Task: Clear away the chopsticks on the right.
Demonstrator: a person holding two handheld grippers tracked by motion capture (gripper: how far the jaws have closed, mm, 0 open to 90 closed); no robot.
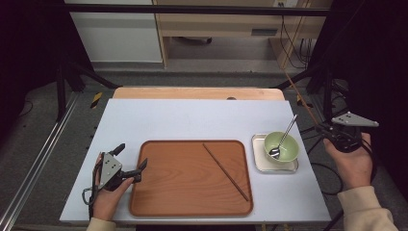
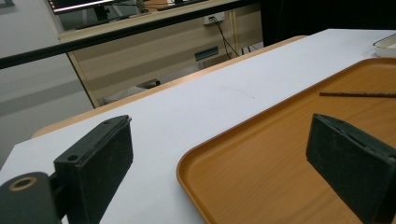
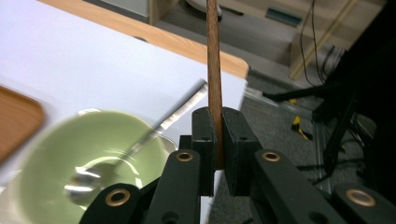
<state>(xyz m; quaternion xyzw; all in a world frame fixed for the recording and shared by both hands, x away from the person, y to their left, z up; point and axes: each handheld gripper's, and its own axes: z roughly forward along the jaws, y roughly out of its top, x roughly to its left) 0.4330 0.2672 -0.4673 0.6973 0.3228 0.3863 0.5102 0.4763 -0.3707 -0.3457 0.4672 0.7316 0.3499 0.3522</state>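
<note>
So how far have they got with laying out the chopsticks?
One chopstick already lies on the brown tray. The right gripper is shut on a second chopstick, held beside the green bowl with its spoon. That one likely goes to the tray next. The left gripper waits open.

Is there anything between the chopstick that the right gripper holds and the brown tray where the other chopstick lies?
Yes. The right gripper is shut on a chopstick off the table's right edge. Between it and the tray stands the green bowl with a spoon on a small white dish. The chopstick would have to pass over them.
</note>
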